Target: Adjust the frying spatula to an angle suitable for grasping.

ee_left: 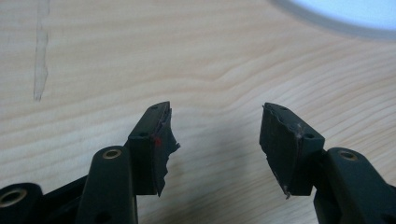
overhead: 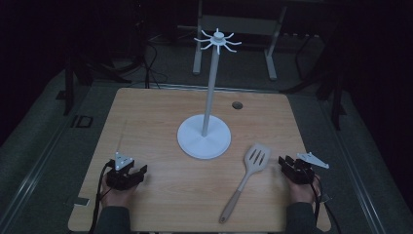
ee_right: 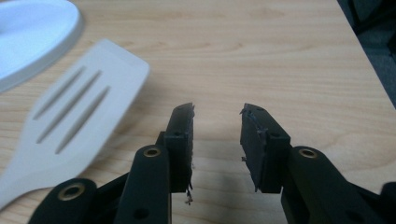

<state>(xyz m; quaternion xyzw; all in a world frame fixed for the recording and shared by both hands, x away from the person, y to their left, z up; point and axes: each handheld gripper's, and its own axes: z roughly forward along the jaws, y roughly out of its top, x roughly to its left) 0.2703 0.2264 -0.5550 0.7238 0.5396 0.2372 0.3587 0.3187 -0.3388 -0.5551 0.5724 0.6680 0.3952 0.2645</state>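
In the right gripper view, the right gripper [ee_right: 217,140] rises from the bottom of the frame, its two black jaws parted with bare wood between them. A pale slotted spatula [ee_right: 77,116] lies at the left, its blade angled toward the upper middle. The white round base [ee_right: 32,32] curves across the upper left corner. The wooden table [ee_right: 280,56] ends at the upper right.

White stand [overhead: 204,139]; cream slotted spatula [overhead: 256,159]; light wood-grain table [overhead: 146,117]; black gripper fingers [ee_left: 154,140].
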